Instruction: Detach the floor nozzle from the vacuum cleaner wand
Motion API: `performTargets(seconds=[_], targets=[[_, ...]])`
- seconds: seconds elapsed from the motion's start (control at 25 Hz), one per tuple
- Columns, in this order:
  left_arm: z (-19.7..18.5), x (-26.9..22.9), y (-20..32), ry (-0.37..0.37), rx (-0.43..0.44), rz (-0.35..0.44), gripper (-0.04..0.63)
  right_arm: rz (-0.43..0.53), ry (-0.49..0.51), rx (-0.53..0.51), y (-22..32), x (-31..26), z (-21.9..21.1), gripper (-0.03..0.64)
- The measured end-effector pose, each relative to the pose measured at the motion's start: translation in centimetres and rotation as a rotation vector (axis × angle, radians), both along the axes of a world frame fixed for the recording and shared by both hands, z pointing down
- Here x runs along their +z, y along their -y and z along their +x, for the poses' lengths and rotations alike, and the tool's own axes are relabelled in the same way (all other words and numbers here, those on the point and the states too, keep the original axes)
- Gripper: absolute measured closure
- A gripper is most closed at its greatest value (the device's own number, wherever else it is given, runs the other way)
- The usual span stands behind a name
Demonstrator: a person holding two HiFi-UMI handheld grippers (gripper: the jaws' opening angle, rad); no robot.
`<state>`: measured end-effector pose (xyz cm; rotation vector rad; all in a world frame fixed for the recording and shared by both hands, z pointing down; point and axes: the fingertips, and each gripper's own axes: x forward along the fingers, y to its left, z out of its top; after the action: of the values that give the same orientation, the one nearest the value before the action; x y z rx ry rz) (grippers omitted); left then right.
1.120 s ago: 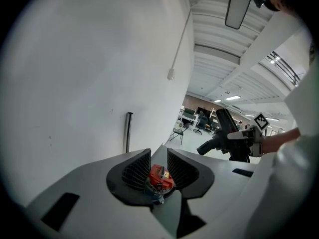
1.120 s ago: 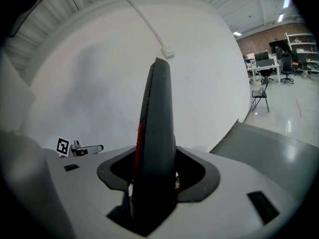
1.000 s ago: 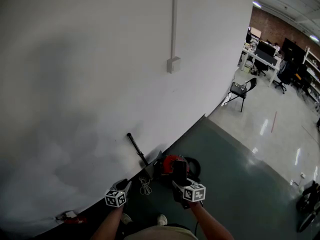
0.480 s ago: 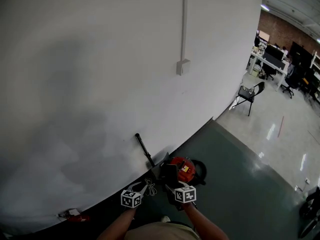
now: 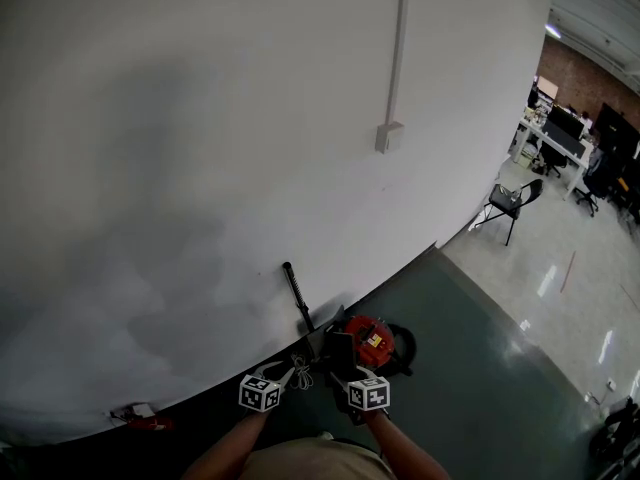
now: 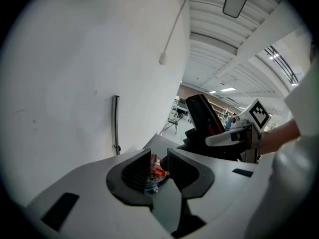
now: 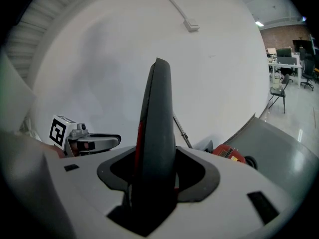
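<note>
The right gripper [image 7: 157,171] is clamped on a dark, curved handle [image 7: 157,113] with a red stripe down its left edge; the handle fills the gap between the jaws and stands up out of them. The left gripper [image 6: 158,166] has its jaws pressed together to a thin slit and pinches nothing; something red and orange shows through the slit from beyond, too small to name. Only the gripper views show these grips. In the head view both grippers are small shapes at the near edge, side by side, with the red vacuum cleaner body [image 5: 370,338] just beyond the right one. The black wand [image 5: 298,294] leans on the white wall [image 5: 200,148], just left of and beyond the body. Its foot is too small to read in the head view and cut off in the gripper views, so the floor nozzle cannot be made out. The head view alone shows the dark green floor [image 5: 450,368] running far right to a black chair [image 5: 507,204].
</note>
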<state>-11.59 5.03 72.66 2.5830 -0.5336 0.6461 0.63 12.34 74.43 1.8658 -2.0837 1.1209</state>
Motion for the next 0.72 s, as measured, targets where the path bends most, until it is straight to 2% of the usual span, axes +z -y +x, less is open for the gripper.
performTargets(seconds=[0.44, 0.72], targets=[[-1.1, 0.6, -0.5, 0.027, 0.002, 0.0, 0.5, 0.011, 0.013, 0.01, -0.4, -0.6, -0.1, 0.39], [-1.1, 1.0, -0.6, 0.051, 0.011, 0.003, 0.5, 0.024, 0.034, 0.056, -1.3, -1.0, 1.2, 0.39]])
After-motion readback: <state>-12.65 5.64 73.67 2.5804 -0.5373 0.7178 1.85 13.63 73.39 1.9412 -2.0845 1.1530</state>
